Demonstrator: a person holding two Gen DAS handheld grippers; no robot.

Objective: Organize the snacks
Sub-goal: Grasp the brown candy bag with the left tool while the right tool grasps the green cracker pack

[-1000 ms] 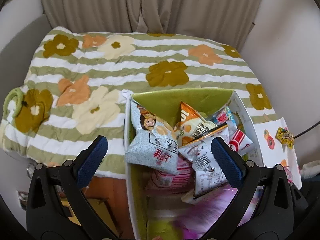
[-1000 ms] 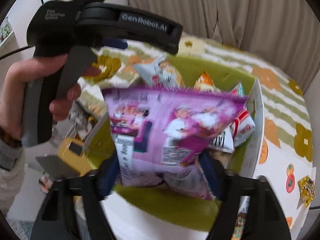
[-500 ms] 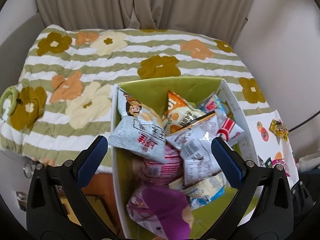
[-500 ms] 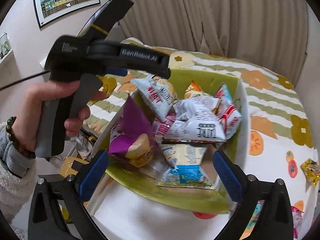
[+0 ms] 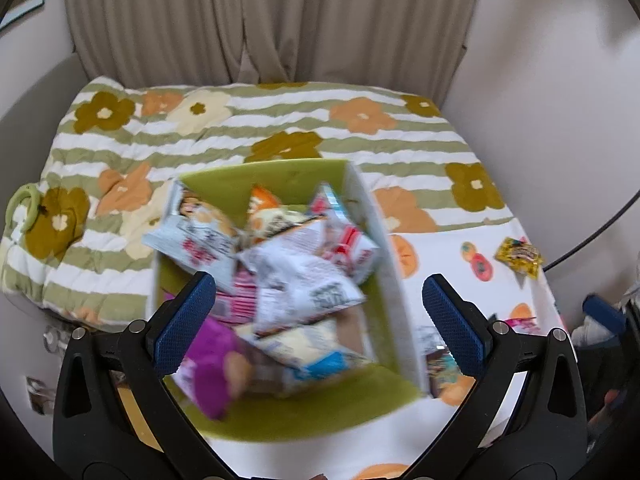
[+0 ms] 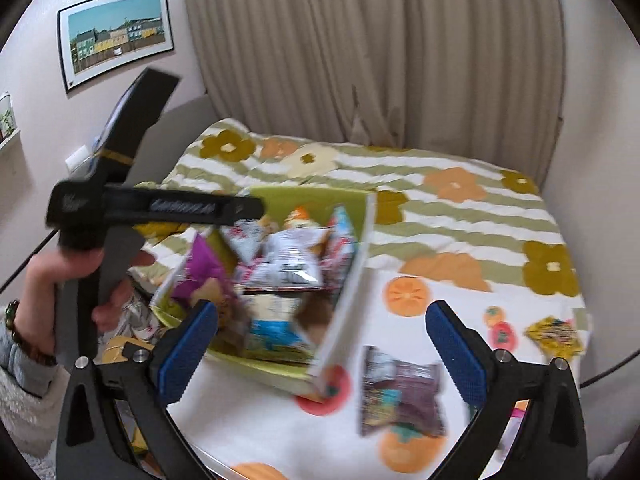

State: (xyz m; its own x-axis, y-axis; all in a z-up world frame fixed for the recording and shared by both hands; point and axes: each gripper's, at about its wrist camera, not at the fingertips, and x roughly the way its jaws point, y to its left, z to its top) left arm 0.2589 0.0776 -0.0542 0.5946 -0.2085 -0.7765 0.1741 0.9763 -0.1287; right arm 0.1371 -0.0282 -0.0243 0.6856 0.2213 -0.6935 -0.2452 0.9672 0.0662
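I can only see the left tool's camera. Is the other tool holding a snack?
Observer: No. The right tool is open, with nothing between its fingers.
Operator: What's in front of it?
Observer: A dark purple packet lies on the tablecloth, just right of the box and outside it.
Operator: Who's holding my tool?
Observer: A hand grips the handle of the left tool. There is a beaded bracelet on its wrist.
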